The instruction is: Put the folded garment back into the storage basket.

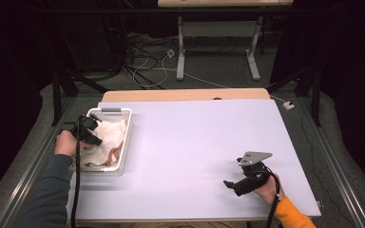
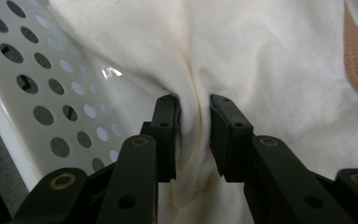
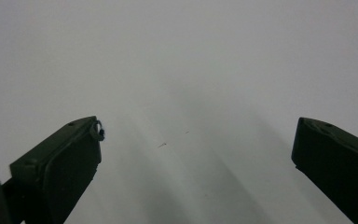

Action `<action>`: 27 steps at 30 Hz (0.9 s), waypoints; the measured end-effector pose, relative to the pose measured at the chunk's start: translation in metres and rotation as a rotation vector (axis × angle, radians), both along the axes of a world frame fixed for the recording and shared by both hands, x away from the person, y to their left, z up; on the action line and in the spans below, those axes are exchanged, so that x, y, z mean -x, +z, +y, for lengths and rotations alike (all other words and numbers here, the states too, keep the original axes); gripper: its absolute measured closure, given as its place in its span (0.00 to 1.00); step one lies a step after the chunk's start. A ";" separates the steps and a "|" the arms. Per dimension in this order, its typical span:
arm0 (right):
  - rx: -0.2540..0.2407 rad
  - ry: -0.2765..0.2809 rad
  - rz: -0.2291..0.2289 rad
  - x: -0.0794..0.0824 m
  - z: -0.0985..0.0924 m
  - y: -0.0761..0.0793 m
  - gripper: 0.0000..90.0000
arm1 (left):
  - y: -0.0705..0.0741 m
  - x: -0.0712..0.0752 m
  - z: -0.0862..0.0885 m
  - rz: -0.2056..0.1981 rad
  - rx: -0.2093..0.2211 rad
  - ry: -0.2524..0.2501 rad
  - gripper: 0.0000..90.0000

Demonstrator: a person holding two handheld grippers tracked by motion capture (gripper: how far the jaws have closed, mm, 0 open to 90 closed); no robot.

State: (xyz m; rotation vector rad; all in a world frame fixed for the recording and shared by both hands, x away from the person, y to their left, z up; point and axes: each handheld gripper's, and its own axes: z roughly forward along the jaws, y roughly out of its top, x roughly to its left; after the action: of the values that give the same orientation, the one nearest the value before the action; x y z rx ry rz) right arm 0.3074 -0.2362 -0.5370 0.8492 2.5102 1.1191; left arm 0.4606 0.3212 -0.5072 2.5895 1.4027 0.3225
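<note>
Cloth (image 2: pixel 261 70) crumpled in basket (image 1: pixel 126 137), no clear axis; left gripper (image 2: pixel 194 135) fingers pinch fold; right gripper (image 3: pixel 196 154) fingers apart.

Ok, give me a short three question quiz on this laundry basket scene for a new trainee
1. True or false: the left claw has a fold of the cream cloth between its jaws.
2. Where does the cloth lie? A) in the white perforated basket B) spread on the table C) on the floor
3. Fill in: the right claw hovers over the bare table with its jaws ____.

Key: 1 true; 2 A; 3 open
</note>
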 end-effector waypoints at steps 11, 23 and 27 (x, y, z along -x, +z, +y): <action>0.001 -0.003 -0.002 0.000 0.000 0.000 0.01 | 0.004 0.002 0.002 -0.035 -0.024 0.019 0.48; 0.003 0.005 -0.004 -0.001 0.001 0.000 0.01 | 0.036 0.028 -0.001 -0.159 0.075 -0.026 0.20; 0.001 0.004 -0.001 -0.001 0.002 0.000 0.01 | 0.041 0.033 -0.006 -0.173 0.086 -0.041 0.17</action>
State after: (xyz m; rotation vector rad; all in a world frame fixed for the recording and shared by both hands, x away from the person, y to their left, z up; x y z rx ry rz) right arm 0.3081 -0.2346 -0.5367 0.8429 2.5123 1.1200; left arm 0.4278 0.3156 -0.4666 2.4528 1.2743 0.4578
